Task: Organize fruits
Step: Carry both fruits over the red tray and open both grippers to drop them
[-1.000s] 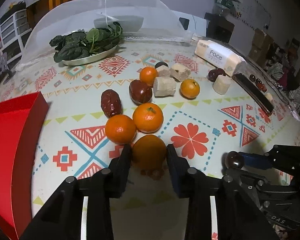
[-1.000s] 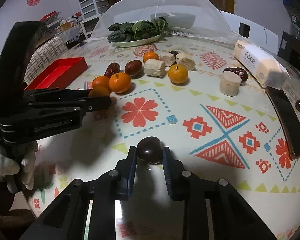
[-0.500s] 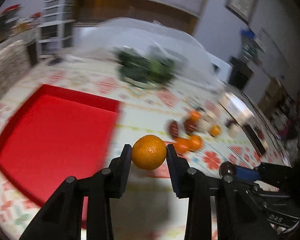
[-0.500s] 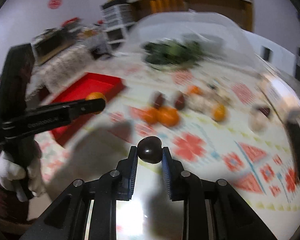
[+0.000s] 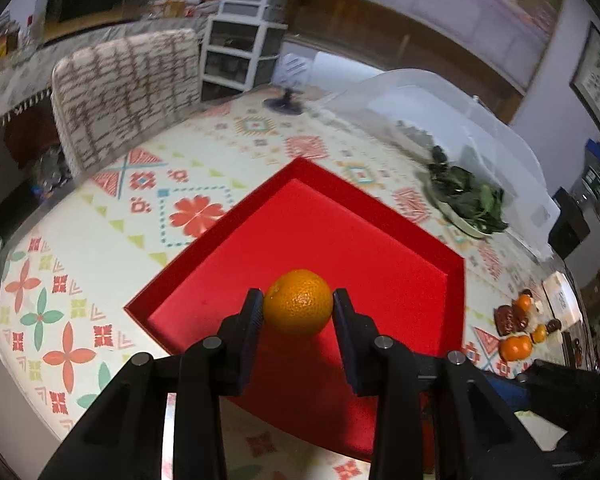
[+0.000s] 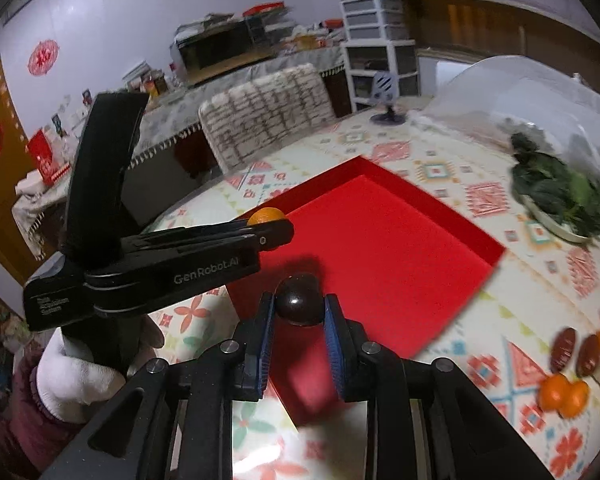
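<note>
The left gripper (image 5: pixel 298 312) is reaching out level over the red tray (image 5: pixel 380 236), its jaws clamping an orange (image 5: pixel 299 302) from both sides above the tray floor. Beside it, the right gripper (image 6: pixel 299 322) is pinching a dark round fruit (image 6: pixel 300 300) just above the tray's near corner. A white-gloved hand (image 6: pixel 74 364) is gripping the left handle. Off to the right, the remaining fruits (image 6: pixel 572 368) are lying on the patterned tabletop (image 5: pixel 100 240), with a plate of greens (image 6: pixel 560 200) beyond the tray.
</note>
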The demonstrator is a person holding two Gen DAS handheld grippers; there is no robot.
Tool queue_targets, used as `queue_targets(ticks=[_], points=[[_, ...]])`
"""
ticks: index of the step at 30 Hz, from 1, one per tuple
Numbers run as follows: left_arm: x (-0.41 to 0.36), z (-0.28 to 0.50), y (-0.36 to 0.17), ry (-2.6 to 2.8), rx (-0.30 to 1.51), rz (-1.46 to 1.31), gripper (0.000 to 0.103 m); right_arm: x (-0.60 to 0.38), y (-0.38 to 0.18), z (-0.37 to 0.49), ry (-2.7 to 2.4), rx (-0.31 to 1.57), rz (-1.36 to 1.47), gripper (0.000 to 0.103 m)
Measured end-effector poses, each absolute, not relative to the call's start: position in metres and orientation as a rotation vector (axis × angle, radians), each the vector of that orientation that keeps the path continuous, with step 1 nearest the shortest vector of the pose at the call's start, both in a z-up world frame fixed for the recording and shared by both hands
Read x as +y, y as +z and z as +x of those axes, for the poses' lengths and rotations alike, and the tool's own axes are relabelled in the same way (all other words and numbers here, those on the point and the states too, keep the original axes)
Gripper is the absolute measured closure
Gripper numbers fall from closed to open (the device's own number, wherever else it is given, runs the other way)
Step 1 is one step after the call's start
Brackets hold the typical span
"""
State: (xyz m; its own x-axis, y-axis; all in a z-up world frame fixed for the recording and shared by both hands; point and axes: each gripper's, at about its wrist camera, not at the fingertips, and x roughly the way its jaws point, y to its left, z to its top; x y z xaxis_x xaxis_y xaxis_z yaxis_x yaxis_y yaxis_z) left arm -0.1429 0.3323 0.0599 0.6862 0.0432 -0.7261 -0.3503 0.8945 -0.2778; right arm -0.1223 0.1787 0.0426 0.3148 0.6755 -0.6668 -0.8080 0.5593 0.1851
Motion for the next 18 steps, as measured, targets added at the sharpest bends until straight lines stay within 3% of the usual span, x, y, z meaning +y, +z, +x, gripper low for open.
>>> queue_targets(ticks=[6,14,18], points=[[0.347,-0.143,0.056,0.227,0.784,-0.463,0.067,0.199,0.014,-0.109,0.962,0.846,-0.221,0.077],[0.343,-0.151,0.071,0.21,0.735,-0.489,0.048,0.203,-0.001,-0.102,0.94,0.868,-0.232,0.076],[0.334,-0.154,0.083,0.199,0.71,-0.495,0.043,0.193,0.006,-0.102,0.955,0.85,-0.193,0.074]])
